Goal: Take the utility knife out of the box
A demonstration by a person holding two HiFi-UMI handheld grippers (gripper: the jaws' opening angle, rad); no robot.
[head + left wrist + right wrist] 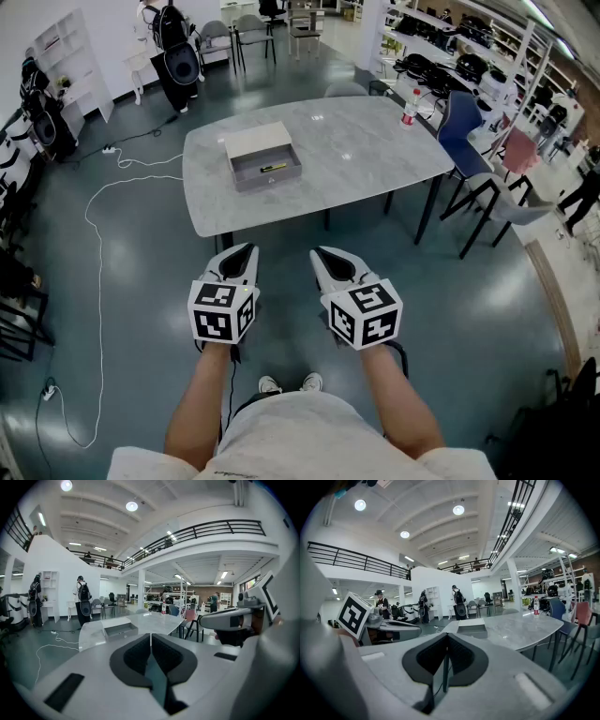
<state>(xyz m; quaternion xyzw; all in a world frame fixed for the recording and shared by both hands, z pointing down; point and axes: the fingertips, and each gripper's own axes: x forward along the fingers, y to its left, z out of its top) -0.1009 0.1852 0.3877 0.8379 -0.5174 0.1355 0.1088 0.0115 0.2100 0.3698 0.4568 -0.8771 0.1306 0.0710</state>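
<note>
An open grey box [265, 165] sits on the left part of a grey marble table [375, 150], with its lid [258, 141] lying behind it. Inside lies the utility knife [273, 169], a small dark and yellow bar. The box [120, 629] also shows in the left gripper view, and the box [472, 629] in the right gripper view. My left gripper [242, 251] and right gripper [325, 253] hang side by side over the floor, well short of the table's near edge. Both are shut and empty, jaws pressed together.
A water bottle [410, 107] stands at the table's far right corner. Chairs [487, 187] crowd the right side. A white cable [103, 234] snakes over the floor at left. Shelving, standing people and equipment [178, 52] line the back of the hall.
</note>
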